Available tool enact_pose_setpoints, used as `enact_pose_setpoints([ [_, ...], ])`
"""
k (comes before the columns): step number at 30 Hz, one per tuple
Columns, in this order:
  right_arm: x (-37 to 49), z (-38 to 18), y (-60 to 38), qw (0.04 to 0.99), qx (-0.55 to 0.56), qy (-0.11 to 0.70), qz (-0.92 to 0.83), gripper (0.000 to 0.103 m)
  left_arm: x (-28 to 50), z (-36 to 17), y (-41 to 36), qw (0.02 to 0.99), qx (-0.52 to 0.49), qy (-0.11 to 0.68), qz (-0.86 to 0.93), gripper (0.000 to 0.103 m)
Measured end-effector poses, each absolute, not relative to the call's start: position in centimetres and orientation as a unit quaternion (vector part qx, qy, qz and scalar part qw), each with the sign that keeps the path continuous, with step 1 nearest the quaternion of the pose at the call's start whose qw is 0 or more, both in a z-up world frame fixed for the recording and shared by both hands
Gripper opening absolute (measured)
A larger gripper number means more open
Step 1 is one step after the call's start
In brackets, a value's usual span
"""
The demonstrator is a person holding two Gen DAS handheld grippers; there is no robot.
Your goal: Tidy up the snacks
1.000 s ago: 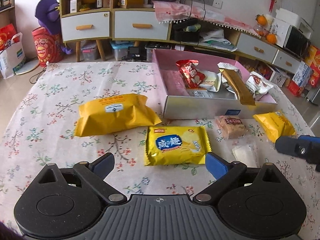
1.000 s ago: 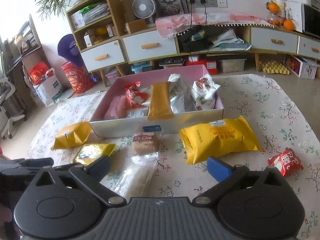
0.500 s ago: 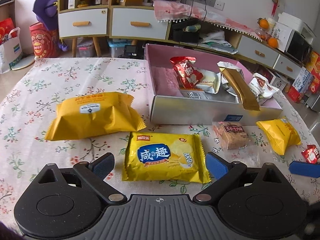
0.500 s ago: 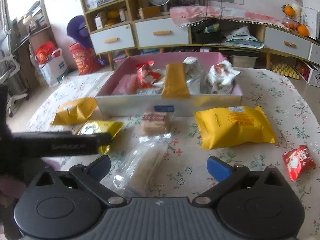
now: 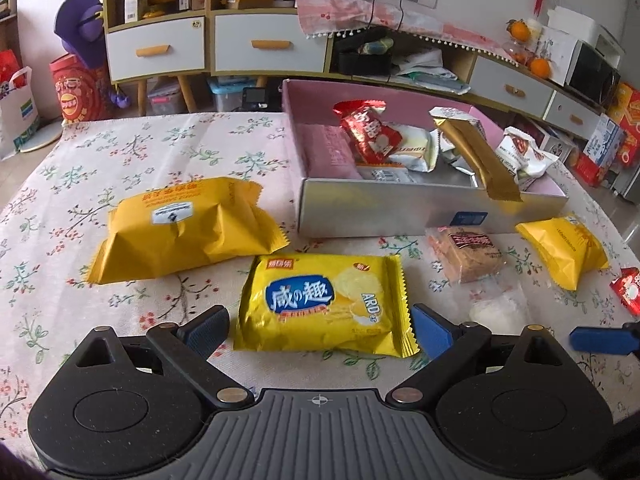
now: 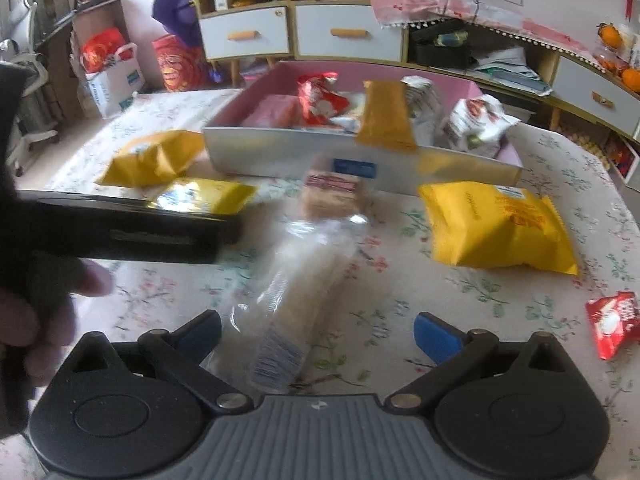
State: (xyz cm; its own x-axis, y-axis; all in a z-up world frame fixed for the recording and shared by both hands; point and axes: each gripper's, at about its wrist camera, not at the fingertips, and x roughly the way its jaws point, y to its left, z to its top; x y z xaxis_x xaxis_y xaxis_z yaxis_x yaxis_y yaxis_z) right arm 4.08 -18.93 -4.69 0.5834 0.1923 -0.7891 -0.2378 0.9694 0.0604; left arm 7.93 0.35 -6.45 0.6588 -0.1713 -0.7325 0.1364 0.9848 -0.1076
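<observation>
My left gripper point(image 5: 320, 330) is open and low over the flowered tablecloth. A yellow cracker packet with a blue label point(image 5: 324, 304) lies flat between its blue fingertips, its near corners close to both pads. My right gripper point(image 6: 318, 336) is also open, and a long clear packet of pale biscuits point(image 6: 296, 292) lies lengthwise between its fingers. Behind them stands the pink-lined silver box point(image 5: 400, 208), which holds several snacks. The same box point(image 6: 280, 156) shows in the right wrist view.
Loose on the cloth are a large yellow bag point(image 5: 184, 228), a brown pastry packet point(image 5: 466, 252), a small yellow bag point(image 5: 564, 252) and a red packet point(image 6: 612, 320). A yellow bag point(image 6: 496, 228) lies right of the clear packet. A hand point(image 6: 40, 312) holds the left gripper's body point(image 6: 120, 228).
Both grippers have moved forward and lower. The yellow cracker packet now sits between the left fingertips, and the clear packet has come between the right ones. Both stay open.
</observation>
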Motion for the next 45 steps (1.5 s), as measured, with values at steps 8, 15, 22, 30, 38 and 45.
enact_pose_setpoints([
  [8, 4.6, -4.5, -20.9, 0.891, 0.005, 0.443, 0.094, 0.09, 8.2, -6.1, 3.0, 0.906, -0.046, 0.411, -0.086, 0.096],
  [15, 4.4, -4.6, -19.3, 0.891, -0.007, 0.437, 0.125, 0.09, 8.3, -6.1, 2.7, 0.911, -0.054, 0.392, -0.118, 0.097],
  [22, 4.5, -4.8, -18.9, 0.895, -0.023, 0.427, 0.128, 0.087, 8.1, -6.4, 1.4, 0.914, -0.014, 0.386, -0.121, 0.09],
  [30, 4.4, -4.6, -18.6, 0.899, -0.04, 0.418, 0.127, 0.066, 8.0, -6.1, 1.6, 0.916, -0.019, 0.384, -0.116, 0.079],
  [38, 4.5, -4.1, -18.6, 0.901, -0.047, 0.411, 0.13, 0.023, 7.8, -5.8, 1.5, 0.914, -0.019, 0.386, -0.121, 0.073],
  [45, 4.8, -3.5, -19.3, 0.901, -0.029, 0.416, 0.12, 0.008, 7.6, -5.4, 1.5, 0.913, -0.023, 0.387, -0.126, 0.071],
])
